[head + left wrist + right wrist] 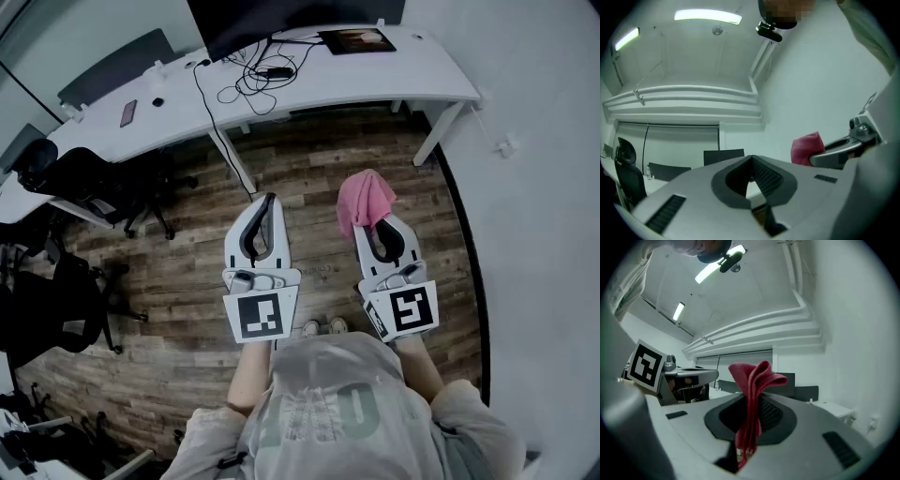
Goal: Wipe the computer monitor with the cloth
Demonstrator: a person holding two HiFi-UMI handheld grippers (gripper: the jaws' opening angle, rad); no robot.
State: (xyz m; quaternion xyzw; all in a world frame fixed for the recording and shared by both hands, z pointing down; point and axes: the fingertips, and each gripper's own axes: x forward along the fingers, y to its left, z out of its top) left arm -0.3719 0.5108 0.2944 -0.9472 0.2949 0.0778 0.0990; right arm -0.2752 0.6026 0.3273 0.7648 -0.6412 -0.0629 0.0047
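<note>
The dark computer monitor (281,14) stands at the back of a curved white desk (394,80), far ahead of both grippers. A pink cloth (364,199) is bunched up and sticks out of my right gripper (381,221), which is shut on it. In the right gripper view the cloth (752,376) runs down between the jaws of the right gripper (752,399). My left gripper (269,201) is held beside it, shut with nothing in it. The left gripper view shows the left gripper's (751,160) jaws meeting at the tip and the cloth (806,147) off to the right.
Black cables (253,80), a tablet (356,40) and a phone (127,113) lie on the desk. Black office chairs (66,178) stand at the left on the wooden floor (319,169). A white wall (534,187) runs along the right. The desk leg (234,159) stands ahead of the left gripper.
</note>
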